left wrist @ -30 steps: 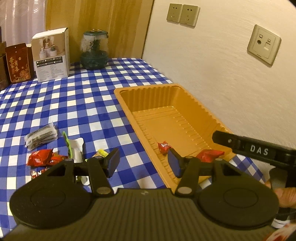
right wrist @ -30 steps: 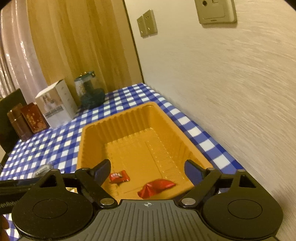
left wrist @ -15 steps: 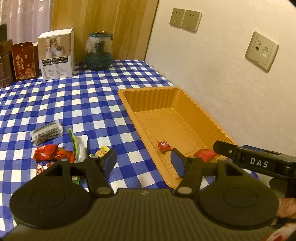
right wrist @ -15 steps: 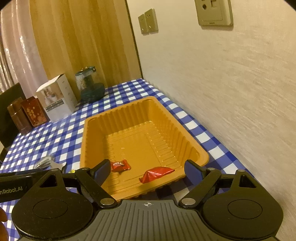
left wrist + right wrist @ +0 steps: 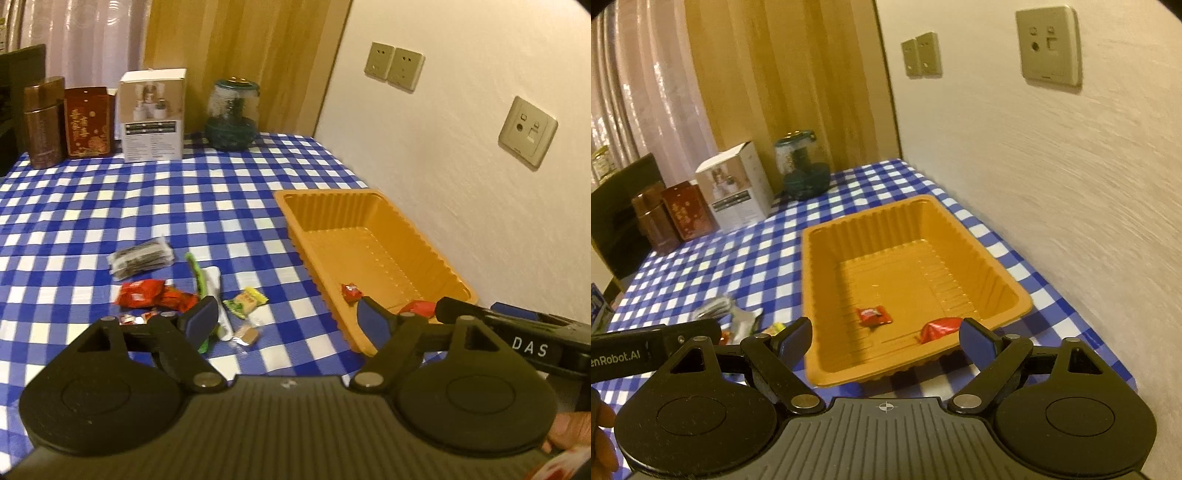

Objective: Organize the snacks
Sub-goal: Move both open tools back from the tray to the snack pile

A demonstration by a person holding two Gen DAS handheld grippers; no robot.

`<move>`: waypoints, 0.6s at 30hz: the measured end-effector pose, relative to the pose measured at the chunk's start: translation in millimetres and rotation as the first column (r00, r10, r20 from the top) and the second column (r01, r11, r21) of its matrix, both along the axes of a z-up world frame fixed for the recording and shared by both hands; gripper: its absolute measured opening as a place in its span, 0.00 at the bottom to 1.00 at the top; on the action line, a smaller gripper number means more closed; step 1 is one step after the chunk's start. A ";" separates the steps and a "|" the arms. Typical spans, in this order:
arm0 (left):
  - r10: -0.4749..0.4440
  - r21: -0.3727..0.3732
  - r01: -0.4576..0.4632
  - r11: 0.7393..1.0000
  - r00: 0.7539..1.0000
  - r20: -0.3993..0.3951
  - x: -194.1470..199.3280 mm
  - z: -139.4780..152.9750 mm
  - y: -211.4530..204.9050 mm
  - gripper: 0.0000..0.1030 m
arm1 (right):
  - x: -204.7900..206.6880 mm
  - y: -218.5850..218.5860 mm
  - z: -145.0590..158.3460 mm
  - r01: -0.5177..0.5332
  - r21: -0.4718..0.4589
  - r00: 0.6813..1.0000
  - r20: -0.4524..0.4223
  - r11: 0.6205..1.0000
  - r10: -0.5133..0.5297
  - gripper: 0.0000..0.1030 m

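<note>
An orange tray (image 5: 373, 206) (image 5: 812, 266) lies by the wall on the checked cloth. Inside it are a small red candy (image 5: 352, 291) (image 5: 873, 315) and a red packet (image 5: 419, 307) (image 5: 940, 328). Left of the tray lie loose snacks: a dark packet (image 5: 142, 257), red packets (image 5: 147, 294), a green-and-white wrapper (image 5: 210, 284), a yellow-green candy (image 5: 245, 301) and a small brown candy (image 5: 248, 335). My left gripper (image 5: 284, 321) hangs above the cloth near the tray's near left corner, its jaws opening with nothing between them. My right gripper (image 5: 884, 339) is open and empty over the tray's near rim.
At the back of the table stand a brown tin (image 5: 42, 122), a red box (image 5: 88, 122), a white carton (image 5: 153, 114) and a glass jar (image 5: 232, 110). The wall with sockets (image 5: 393, 66) runs along the right. A hand (image 5: 569, 432) shows at the lower right.
Both grippers have pulled back and up from the tray, so more of the table shows. The left gripper's jaws have spread wider; the right gripper's jaws stayed wide.
</note>
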State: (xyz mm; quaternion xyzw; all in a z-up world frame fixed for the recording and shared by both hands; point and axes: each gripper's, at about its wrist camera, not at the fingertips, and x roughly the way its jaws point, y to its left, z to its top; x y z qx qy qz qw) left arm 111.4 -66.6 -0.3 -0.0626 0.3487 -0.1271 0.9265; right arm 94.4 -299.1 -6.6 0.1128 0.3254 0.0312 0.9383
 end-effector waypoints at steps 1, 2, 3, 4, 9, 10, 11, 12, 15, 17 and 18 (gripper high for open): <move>0.003 0.001 -0.003 1.000 1.000 0.003 -1.8 1.5 3.7 0.80 | -1.5 3.2 1.3 -0.005 -0.001 1.000 0.001 1.000 0.005 0.84; 0.010 0.004 -0.010 1.000 1.000 0.008 -4.7 3.1 7.7 0.84 | -3.3 6.9 3.2 -0.012 -0.003 1.000 0.003 1.000 0.012 0.84; 0.016 0.005 -0.016 1.000 1.000 0.013 -7.3 4.6 11.6 0.86 | -4.8 10.4 4.8 -0.018 -0.005 1.000 0.005 1.000 0.018 0.84; 0.022 0.006 -0.022 1.000 1.000 0.015 -9.7 5.9 15.5 0.87 | -6.3 14.2 6.3 -0.024 -0.007 1.000 0.006 1.000 0.025 0.84; 0.061 0.002 -0.061 0.998 0.998 0.015 -20.8 9.3 38.1 0.93 | -11.1 34.5 11.6 -0.065 -0.014 0.998 0.004 0.998 0.065 0.84; 0.070 0.002 -0.070 0.998 0.997 0.015 -22.7 9.3 42.6 0.94 | -11.8 38.0 11.9 -0.072 -0.017 0.997 0.003 0.997 0.072 0.84; 0.078 0.001 -0.078 0.997 0.997 0.016 -24.9 9.2 47.6 0.94 | -12.6 43.2 12.3 -0.082 -0.020 0.997 0.002 0.996 0.082 0.84; 0.085 -0.002 -0.085 0.996 0.996 0.017 -26.7 9.0 52.4 0.94 | -13.5 46.4 12.2 -0.090 -0.021 0.996 0.000 0.996 0.090 0.84; 0.112 -0.007 -0.112 0.994 0.994 0.014 -31.6 6.8 68.1 0.94 | -14.5 59.6 11.7 -0.117 -0.025 0.993 -0.004 0.993 0.117 0.84; 0.129 -0.001 -0.129 0.992 0.992 0.012 -33.8 4.9 77.8 0.94 | -14.6 67.4 10.3 -0.136 -0.026 0.991 -0.008 0.990 0.136 0.84; 0.135 0.007 -0.135 0.991 0.991 0.012 -34.6 3.7 82.2 0.94 | -14.4 71.8 9.6 -0.146 -0.026 0.989 -0.011 0.989 0.146 0.84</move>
